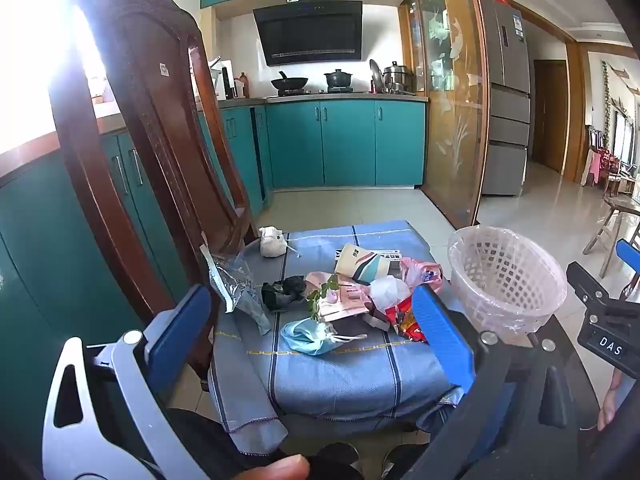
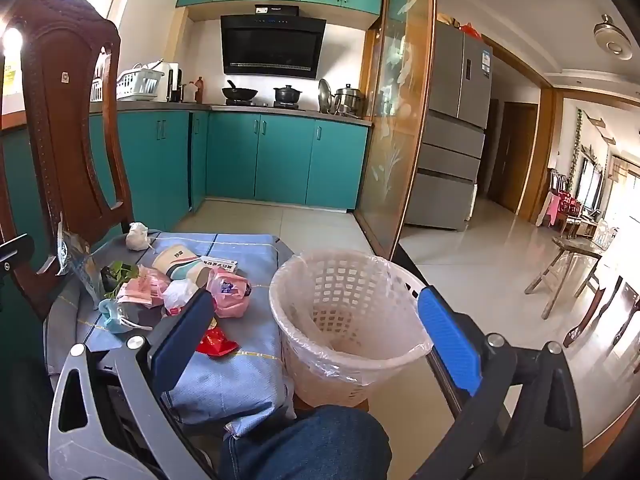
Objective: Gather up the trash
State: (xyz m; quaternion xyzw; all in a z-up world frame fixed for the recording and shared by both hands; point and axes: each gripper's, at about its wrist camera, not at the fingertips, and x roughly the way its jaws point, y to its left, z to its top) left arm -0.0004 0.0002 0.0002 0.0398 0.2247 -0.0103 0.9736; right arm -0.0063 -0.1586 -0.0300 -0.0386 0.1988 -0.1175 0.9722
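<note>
A dark wooden chair (image 2: 68, 128) is standing at the left, just beside the cloth-covered surface (image 1: 340, 372). Teal cabinets (image 1: 344, 144) are lining the far wall, with a black range hood (image 1: 310, 32) hanging above a wok (image 1: 289, 82) and a dark pot (image 1: 338, 78) sitting on the stove. A steel refrigerator (image 2: 456, 128) is standing behind the etched glass partition (image 1: 452, 92).

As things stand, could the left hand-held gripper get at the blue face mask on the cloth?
Probably yes. The left hand-held gripper is open and empty, and the face mask lies at the near edge of the trash pile on the blue cloth, with nothing in between.
</note>
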